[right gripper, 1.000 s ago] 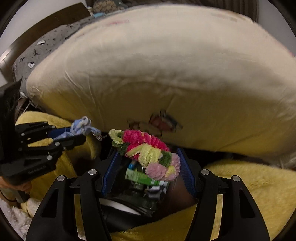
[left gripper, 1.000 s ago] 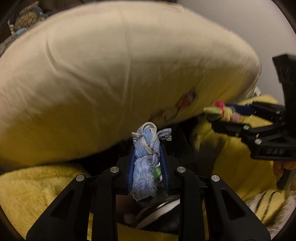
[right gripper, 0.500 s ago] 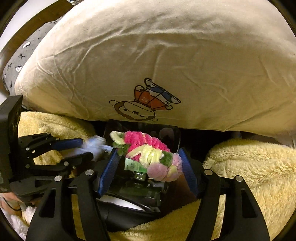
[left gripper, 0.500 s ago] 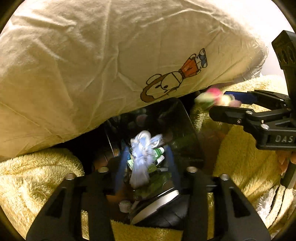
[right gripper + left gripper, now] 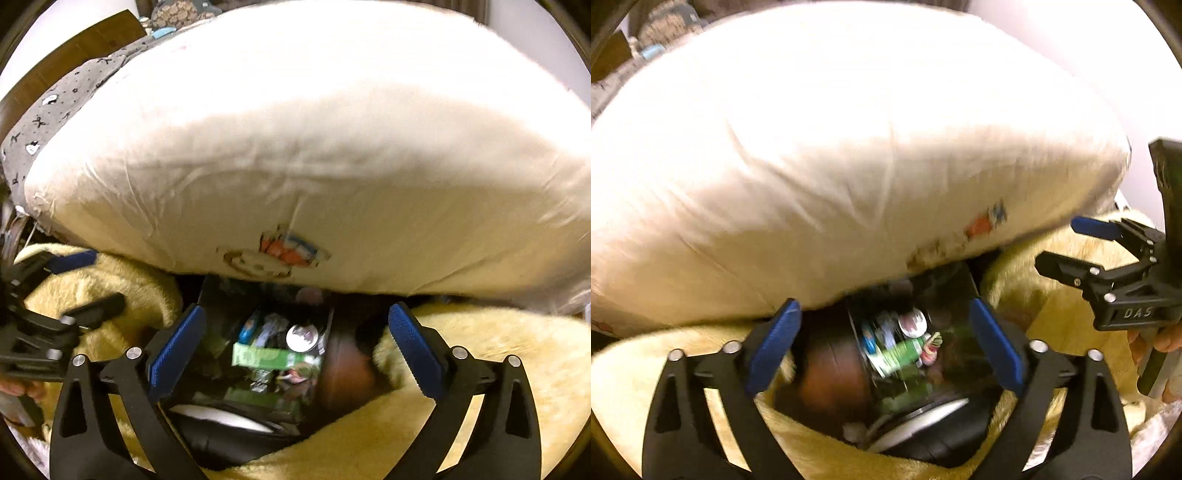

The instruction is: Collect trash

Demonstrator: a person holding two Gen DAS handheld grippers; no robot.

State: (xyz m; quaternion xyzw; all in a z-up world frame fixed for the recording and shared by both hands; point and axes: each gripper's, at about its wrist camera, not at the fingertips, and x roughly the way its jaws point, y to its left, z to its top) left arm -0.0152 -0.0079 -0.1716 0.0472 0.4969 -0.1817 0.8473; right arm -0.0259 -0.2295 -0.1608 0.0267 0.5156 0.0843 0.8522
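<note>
Both tongs, the left gripper (image 5: 882, 339) and the right gripper (image 5: 293, 345), stood wide open and held nothing. The trash bag (image 5: 258, 354), with a green wrapper (image 5: 273, 357) inside, lay directly below and between their fingers. Probably the best move was to lift straight up, clear of the pillow (image 5: 314, 147).

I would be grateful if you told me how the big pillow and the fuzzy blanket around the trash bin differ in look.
The pillow is pale cream and smooth with faint creases; the blanket is yellow and shaggy. The pillow bears a small cartoon print; the blanket is plain. The pillow bulges above the trash bin, while the blanket lies bunched around it. Both are soft bedding.
</note>
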